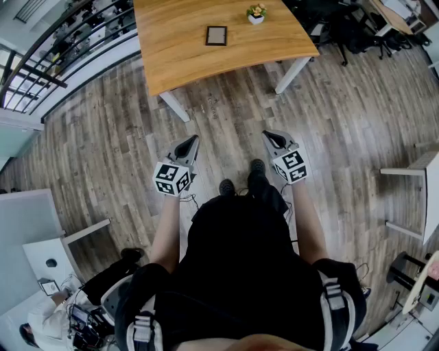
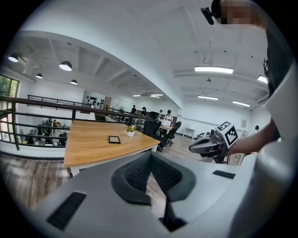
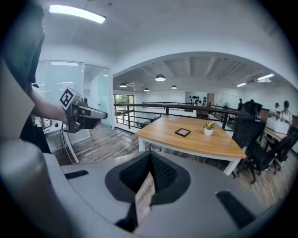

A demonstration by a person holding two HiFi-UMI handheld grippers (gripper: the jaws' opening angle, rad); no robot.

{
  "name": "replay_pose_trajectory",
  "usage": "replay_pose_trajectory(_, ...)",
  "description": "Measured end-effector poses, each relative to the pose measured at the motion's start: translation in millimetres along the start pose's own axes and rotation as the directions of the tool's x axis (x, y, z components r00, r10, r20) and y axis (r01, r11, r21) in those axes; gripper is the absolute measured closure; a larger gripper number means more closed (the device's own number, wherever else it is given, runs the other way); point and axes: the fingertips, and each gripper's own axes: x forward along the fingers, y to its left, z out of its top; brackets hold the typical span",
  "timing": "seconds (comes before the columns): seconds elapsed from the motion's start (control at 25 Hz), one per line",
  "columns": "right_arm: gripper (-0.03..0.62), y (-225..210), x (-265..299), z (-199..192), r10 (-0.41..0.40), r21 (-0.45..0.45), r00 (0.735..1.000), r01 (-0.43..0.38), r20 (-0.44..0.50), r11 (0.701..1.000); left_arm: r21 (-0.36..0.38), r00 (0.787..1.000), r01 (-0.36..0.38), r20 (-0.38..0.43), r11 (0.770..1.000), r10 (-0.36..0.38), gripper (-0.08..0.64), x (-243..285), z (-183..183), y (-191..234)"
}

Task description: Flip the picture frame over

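Picture frame (image 1: 216,35) is seen lying flat on the wooden table (image 1: 171,55), roughly midway across the surface and well back from its near edge; a dark border and a paler inner panel are shown, though which face is turned up cannot be told. A small potted plant (image 1: 256,14) is placed near it, toward the right edge of the surface and apart from the frame. Both grippers are held over the plank floor (image 1: 226,110), short of the table's near edge and well apart from the frame. The left gripper (image 1: 191,141) is clenched, its dark pads pressed together with nothing between them. The right gripper (image 1: 269,136) is likewise clenched on nothing, and the two are carried side by side, apart from each other. Black office chairs (image 1: 357,31) are seen beyond the table's right end.
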Motion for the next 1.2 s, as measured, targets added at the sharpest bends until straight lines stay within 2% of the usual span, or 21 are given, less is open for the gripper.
replay_pose_trajectory(0.56, 0.584, 10.7, 0.9, 0.3, -0.009, 0.014, 1.0, 0.009, 0.01, 1.0, 0.031, 1.0, -0.011, 0.005, 0.999, 0.011, 0.54, -9.0, 5.0, 7.0)
replay_pose_trajectory(0.76, 0.584, 8.7, 0.0, 1.9, -0.011, 0.041, 0.999, 0.01, 0.03, 0.999, 0.072, 1.0, 0.012, 0.0, 0.997, -0.012, 0.54, -5.0, 5.7, 0.4)
replay_pose_trajectory(1.08, 0.584, 14.7, 3.1, 4.5, -0.019, 0.026, 0.999, 0.018, 0.027, 0.999, 0.07, 1.0, 0.011, 0.002, 0.997, -0.011, 0.54, -10.7, 3.5, 3.2)
replay_pose_trajectory(1.2, 0.542, 15.0, 4.8, 4.5, -0.037, 0.017, 0.999, 0.036, 0.025, 0.999, 0.058, 0.999, 0.031, 0.025, 0.998, -0.032, 0.538, -13.1, 6.0, 3.3)
